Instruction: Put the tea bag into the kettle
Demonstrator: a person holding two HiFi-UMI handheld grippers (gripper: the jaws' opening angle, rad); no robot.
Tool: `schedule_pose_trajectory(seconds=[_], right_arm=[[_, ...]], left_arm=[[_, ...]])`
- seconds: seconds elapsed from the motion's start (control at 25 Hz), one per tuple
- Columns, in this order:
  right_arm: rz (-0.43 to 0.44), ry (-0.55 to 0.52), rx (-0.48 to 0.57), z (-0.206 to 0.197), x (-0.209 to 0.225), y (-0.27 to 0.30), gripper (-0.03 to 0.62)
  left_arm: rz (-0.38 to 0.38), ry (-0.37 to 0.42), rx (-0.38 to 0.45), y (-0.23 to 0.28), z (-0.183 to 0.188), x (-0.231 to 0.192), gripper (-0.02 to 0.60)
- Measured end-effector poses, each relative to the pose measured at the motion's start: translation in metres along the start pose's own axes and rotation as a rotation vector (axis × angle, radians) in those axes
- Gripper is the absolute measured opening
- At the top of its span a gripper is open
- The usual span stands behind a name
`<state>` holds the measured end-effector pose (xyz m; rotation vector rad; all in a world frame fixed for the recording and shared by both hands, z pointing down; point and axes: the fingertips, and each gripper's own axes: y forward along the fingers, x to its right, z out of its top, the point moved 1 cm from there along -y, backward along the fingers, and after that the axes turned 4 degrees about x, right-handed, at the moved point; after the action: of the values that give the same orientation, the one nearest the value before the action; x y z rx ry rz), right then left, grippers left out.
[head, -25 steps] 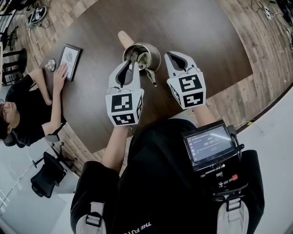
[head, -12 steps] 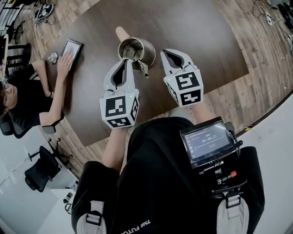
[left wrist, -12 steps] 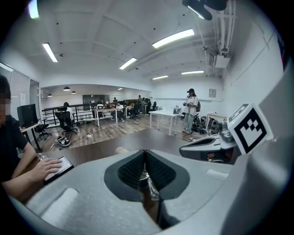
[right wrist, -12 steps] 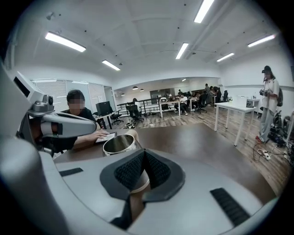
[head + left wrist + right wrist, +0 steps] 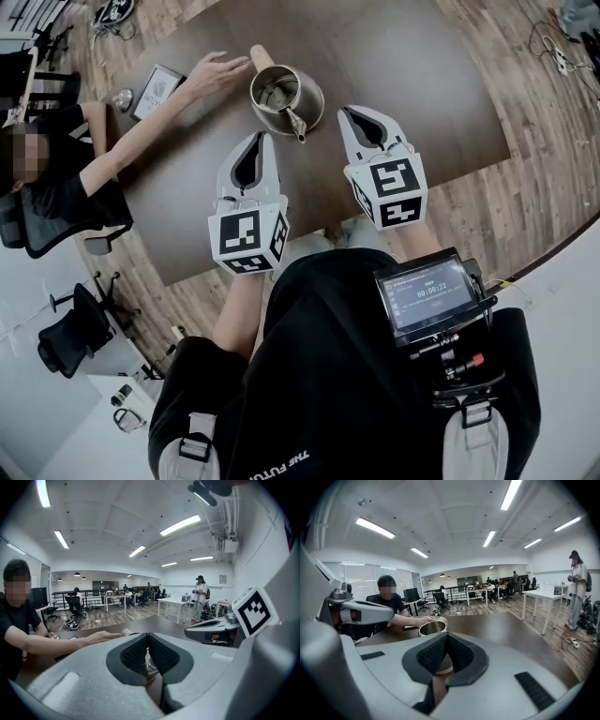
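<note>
The kettle (image 5: pixel 286 94), a steel pot with an open top, a spout pointing toward the lower right and a pale wooden handle (image 5: pixel 261 56) at its upper left, stands on the dark brown tabletop (image 5: pixel 412 75) in the upper centre of the head view. Its inside is too small to read, and the tea bag cannot be made out in any view.

The left gripper (image 5: pixel 262 137) is below and left of the kettle, clear of it. Its own view shows the ribbed pads pressed together with nothing between them. The right gripper (image 5: pixel 352 112) is to the kettle's right, also apart from it, and its jaws are likewise closed and empty. In the right gripper view the kettle sits just past the jaw tips. Each gripper carries a white cube with black square markers.

From the upper left, a seated person's hand (image 5: pixel 214 70) reaches across the tabletop, with the fingers just beside the wooden handle. Further left lie a framed card (image 5: pixel 157 91) with a round printed pattern, its writing unreadable, and a small round object (image 5: pixel 123 98).

At the lower right, a screen (image 5: pixel 427 292) strapped to the wearer's chest shows a counter that looks like 00:00:22. White print on the black clothing at the bottom edge reads "THE FUTU" before it is cut off.
</note>
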<state>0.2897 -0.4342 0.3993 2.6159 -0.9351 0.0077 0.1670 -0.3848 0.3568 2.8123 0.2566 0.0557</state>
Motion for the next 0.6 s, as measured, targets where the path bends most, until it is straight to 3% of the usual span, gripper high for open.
schedule_pose_trajectory(seconds=[0.32,0.6], right_arm=[[-0.036,-0.021,0.027,-0.011,-0.002,-0.023,0.000],[-0.051,-0.083,0.080,0.004,-0.117,-0.083,0.000]], left_arm=[[-0.014,-0.009,0.017,-0.019,-0.018,0.012,0.018],[-0.001,-0.019,0.096,-0.142,-0.020,-0.028,0.018]])
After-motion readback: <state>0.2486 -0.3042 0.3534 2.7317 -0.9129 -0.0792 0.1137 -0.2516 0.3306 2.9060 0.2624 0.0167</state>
